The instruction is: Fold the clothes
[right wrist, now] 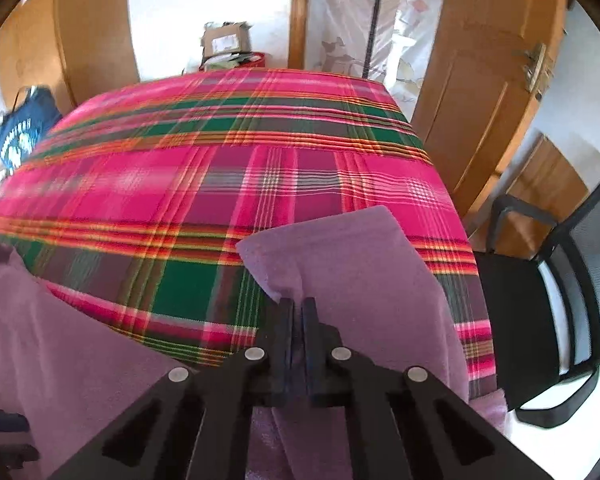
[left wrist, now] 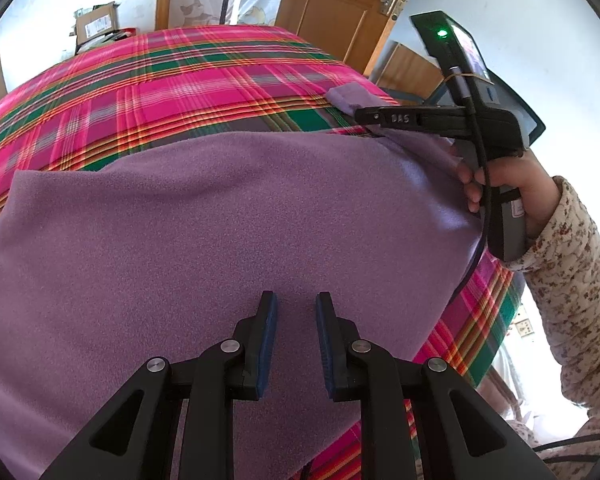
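A purple fleece garment [left wrist: 220,220] lies spread on a bed with a pink, green and orange plaid cover [left wrist: 180,80]. My left gripper [left wrist: 296,304] hovers over the garment's middle, jaws apart, with nothing pinched between the blue pads. In the right wrist view my right gripper [right wrist: 299,304] is shut on a lifted flap of the same purple garment [right wrist: 352,264] near the bed's right edge. The left wrist view shows that right gripper [left wrist: 360,114] from the side, held by a hand [left wrist: 512,184] in a floral sleeve, with purple cloth at its tip.
A wooden door [left wrist: 352,0] stands beyond the bed. A black mesh chair [right wrist: 560,280] is close to the bed's right side. A cardboard box [left wrist: 96,24] sits past the far edge, and a blue bag [right wrist: 20,132] at the left. Plaid cover [right wrist: 220,160] lies bare beyond the garment.
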Motion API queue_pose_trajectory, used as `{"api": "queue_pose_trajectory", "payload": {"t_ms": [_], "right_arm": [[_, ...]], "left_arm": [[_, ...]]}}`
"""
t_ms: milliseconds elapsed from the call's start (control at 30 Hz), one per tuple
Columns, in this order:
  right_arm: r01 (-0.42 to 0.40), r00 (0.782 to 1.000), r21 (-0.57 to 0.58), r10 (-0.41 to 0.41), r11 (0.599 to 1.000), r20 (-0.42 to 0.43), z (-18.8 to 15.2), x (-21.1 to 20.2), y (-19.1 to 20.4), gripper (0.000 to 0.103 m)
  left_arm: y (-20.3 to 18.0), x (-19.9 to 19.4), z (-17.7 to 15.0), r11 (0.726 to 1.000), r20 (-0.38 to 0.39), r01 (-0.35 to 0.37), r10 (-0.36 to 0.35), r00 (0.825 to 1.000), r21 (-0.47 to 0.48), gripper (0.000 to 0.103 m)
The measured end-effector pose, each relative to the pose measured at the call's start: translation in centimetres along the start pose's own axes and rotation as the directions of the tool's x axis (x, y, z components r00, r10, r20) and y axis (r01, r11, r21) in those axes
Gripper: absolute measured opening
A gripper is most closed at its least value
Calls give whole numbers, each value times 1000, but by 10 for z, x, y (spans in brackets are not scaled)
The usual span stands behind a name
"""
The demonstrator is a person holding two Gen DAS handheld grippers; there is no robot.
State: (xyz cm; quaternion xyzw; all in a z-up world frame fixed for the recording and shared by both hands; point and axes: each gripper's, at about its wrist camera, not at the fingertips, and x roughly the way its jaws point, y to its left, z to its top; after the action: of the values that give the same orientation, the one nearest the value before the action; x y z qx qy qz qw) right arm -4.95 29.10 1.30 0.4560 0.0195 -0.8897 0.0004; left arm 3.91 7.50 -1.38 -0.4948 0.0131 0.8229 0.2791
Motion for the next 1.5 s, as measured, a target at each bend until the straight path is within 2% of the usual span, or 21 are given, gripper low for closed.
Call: {"api": "queue_pose_trajectory", "payload": {"t_ms": [200,367,567,700,833,1133,1500], "right_arm": [[-58,997,81,53,995,64,0,-29,-23,5],[-131,983,175,105,976,150,-6,-61,-52,4],[-157,963,267,87,951,254,-18,-94,-87,5],[-147,950,349,34,925,310,-32,-115,-120,4],[-129,947,433,-19,892,322,-51,-128,-149,4],[-94,942,551,-105,829,318,-87,-133,-183,4],[-89,944,654,-146,751,296,-120,-121,-216,4]], "left_arm": [[-1,0,-1,1000,0,-10,10,1000,-1,21],[-2,0,-3,1000,-2,-25,25,1000,3,21],[-3,0,-4,1000,-8,-29,29,1000,3,21],[-4,-2,-6,999,-10,-41,41,999,12,21],[-6,-1,-7,999,-9,-46,46,999,16,21],[-6,1,-7,999,-15,-50,50,999,14,21],[-6,2,-7,998,-22,-53,53,998,16,21]]}}
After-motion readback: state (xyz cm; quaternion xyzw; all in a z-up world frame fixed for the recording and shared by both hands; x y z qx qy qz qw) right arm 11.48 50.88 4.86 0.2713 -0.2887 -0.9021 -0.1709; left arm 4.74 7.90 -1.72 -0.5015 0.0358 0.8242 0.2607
